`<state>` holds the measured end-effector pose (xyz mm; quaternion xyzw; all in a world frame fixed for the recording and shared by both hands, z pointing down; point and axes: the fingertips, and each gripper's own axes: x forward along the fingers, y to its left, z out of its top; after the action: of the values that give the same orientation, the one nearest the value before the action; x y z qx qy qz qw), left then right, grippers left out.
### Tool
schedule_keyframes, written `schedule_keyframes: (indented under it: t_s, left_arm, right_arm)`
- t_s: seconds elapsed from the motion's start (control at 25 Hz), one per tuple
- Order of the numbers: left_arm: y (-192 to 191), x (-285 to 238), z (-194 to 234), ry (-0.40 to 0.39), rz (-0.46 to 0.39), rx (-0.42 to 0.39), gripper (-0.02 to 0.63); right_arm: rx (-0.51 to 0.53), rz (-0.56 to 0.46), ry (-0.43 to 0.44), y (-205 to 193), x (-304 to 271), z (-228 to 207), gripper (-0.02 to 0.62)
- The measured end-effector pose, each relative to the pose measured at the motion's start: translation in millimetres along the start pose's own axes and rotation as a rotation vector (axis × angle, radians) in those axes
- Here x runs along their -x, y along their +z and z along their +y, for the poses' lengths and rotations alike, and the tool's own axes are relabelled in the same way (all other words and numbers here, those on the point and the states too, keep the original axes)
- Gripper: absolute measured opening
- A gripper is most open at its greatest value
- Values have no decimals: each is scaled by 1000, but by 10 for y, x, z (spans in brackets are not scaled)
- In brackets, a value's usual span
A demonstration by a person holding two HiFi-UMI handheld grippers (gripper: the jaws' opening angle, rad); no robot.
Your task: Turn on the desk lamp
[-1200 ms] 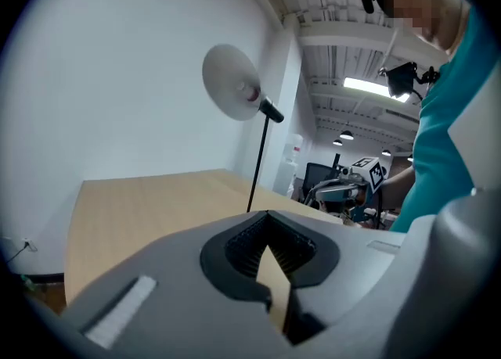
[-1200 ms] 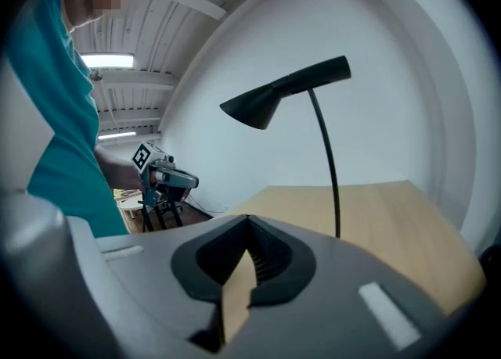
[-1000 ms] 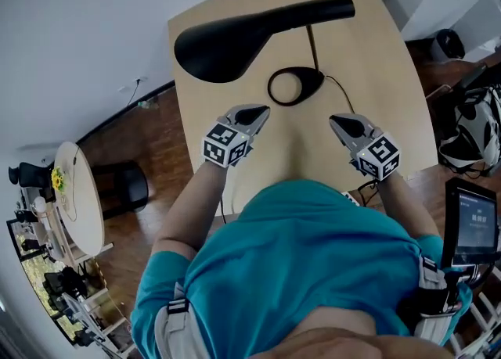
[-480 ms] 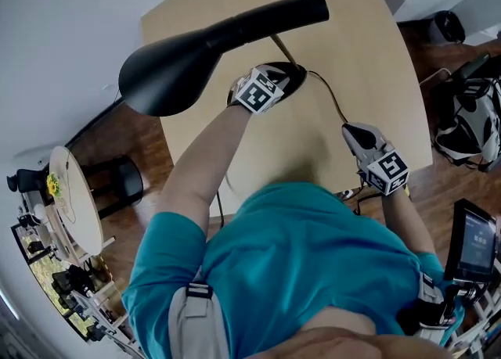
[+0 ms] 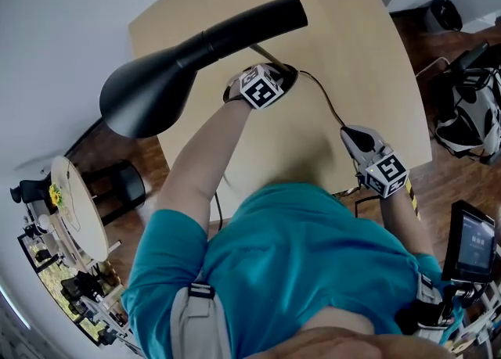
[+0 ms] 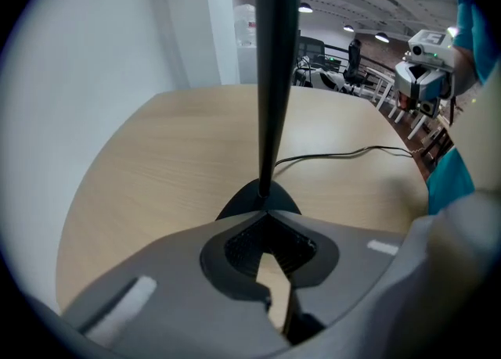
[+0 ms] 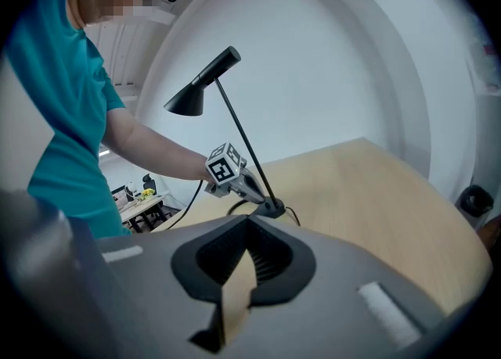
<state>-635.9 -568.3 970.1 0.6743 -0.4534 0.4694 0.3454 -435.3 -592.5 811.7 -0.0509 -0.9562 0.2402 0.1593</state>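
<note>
Now the left claw [image 5: 282,76], shut empty, is held at the base [image 6: 241,202] of the desk lamp [image 5: 196,48], the right claw [image 5: 348,134] likewise shut.

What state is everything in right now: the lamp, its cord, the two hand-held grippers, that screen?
Desk lamp: upright, no glow shows, looks off.
Cord: lying loose on the table, running to the lamp's base.
Left hand-held gripper: shut, empty, tips at the base.
Right hand-held gripper: shut, empty, over the table, away from the lamp.
Screen: lit.
</note>
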Motion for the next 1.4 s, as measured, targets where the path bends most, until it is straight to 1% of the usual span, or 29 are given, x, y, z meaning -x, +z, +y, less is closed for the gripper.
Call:
schedule_keyframes:
  t_s: [0.04,0.2,0.44,0.6,0.72,0.76,0.84,0.88,1.0,1.08,1.16,1.24,1.32,1.4]
  left_arm:
    - [-38,-27,4,4,22,-16,2]
    - [-108,-98,-17,-5,70,-72,2]
    - [-119,-96,-38,-15,97,-85,3]
    - [-104,-86,-36,-32,118,-63,8]
    - [-94,-130,-24,-47,96,5,6]
    - [-69,-103,-13,-41,65,33,3]
    - [43,181,-3,-11,-53,75,2]
    - [72,413,-52,-13,-120,98,3]
    - [55,1147,-311,-53,-308,171,3]
    - [-127,1476,-475,-62,-394,259,3]
    - [-335,1747,-627,-69,-448,365,3]
    - [-460,1979,-803,-84,-519,440,3]
    - [-560,2266,-1037,-78,-629,465,3]
    - [-773,2647,-1412,-49,-715,451,3]
  right_arm:
    - [0,7,1,8,4,19,2]
    - [24,-51,11,48,-4,4,2]
    - [16,-50,13,3,10,19,2]
    - [8,-45,16,4,-10,37,2]
    - [14,-46,25,6,-40,28,2]
    - [22,-47,29,13,-41,40,2]
    - [39,-52,30,114,-26,174,2]
    - [47,-54,25,202,-13,293,2]
    - [75,-62,8,436,36,591,2]
    - [101,-54,35,510,6,669,2]
    - [125,-30,74,547,-79,699,2]
    - [138,-3,93,581,-105,761,2]
    - [168,-2,99,647,-46,1005,2]
    - [232,-18,112,664,64,1483,2]
